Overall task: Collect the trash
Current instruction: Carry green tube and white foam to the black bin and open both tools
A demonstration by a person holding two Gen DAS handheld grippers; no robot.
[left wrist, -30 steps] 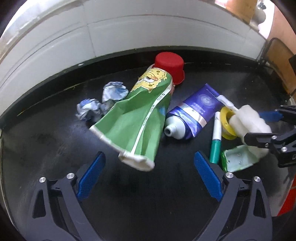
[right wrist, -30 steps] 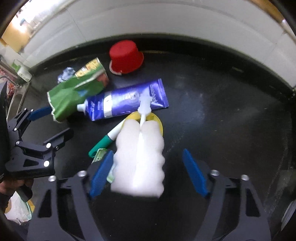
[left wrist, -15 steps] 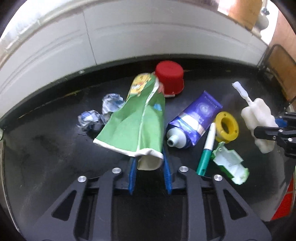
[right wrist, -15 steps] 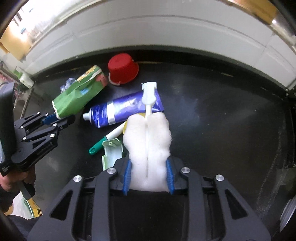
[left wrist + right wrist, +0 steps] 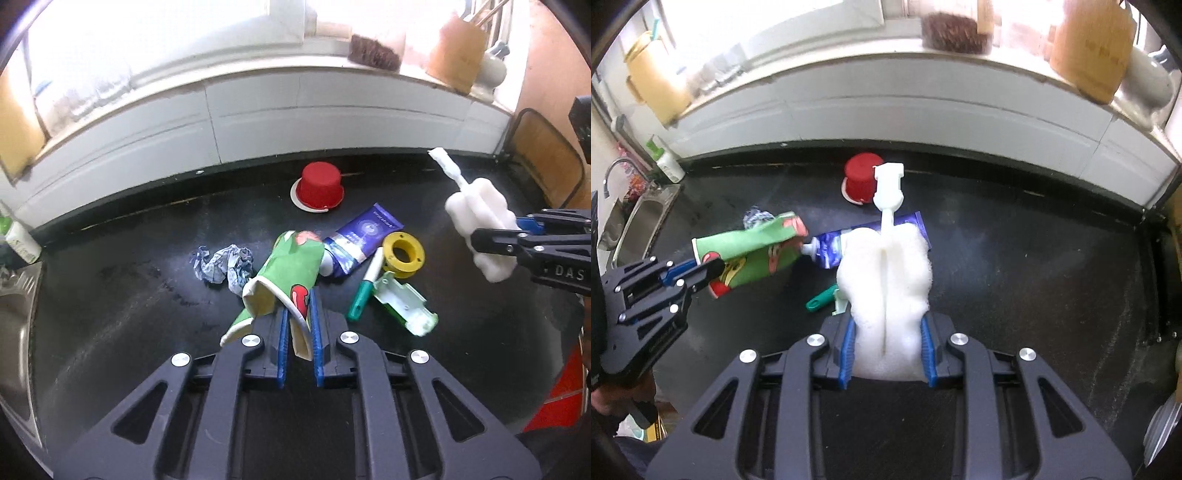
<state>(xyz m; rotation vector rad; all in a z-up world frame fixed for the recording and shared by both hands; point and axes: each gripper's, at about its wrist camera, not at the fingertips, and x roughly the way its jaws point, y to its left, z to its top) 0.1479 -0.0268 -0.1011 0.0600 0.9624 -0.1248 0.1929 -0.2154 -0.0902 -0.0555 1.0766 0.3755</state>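
Note:
My left gripper (image 5: 298,332) is shut on the rim of a crushed green paper cup (image 5: 284,273) and holds it off the black counter (image 5: 129,295); it also shows in the right wrist view (image 5: 750,254). My right gripper (image 5: 886,343) is shut on a white sponge brush (image 5: 886,273), raised above the counter; it shows in the left wrist view (image 5: 480,218) at the right. On the counter lie a red cup (image 5: 320,186) upside down, a blue tube (image 5: 364,236), a yellow tape roll (image 5: 402,254), a green marker (image 5: 364,291), a green-white plastic piece (image 5: 404,308) and crumpled blue paper (image 5: 225,264).
A white tiled wall (image 5: 258,110) bounds the counter at the back, with a sill holding jars above it. A steel sink (image 5: 14,325) lies at the left edge, with a bottle (image 5: 18,236) beside it. A wire rack (image 5: 546,155) stands at the far right.
Both grippers closed from open, the left on the green cup, the right on the sponge brush. Both then lifted their objects off the counter and pulled back.

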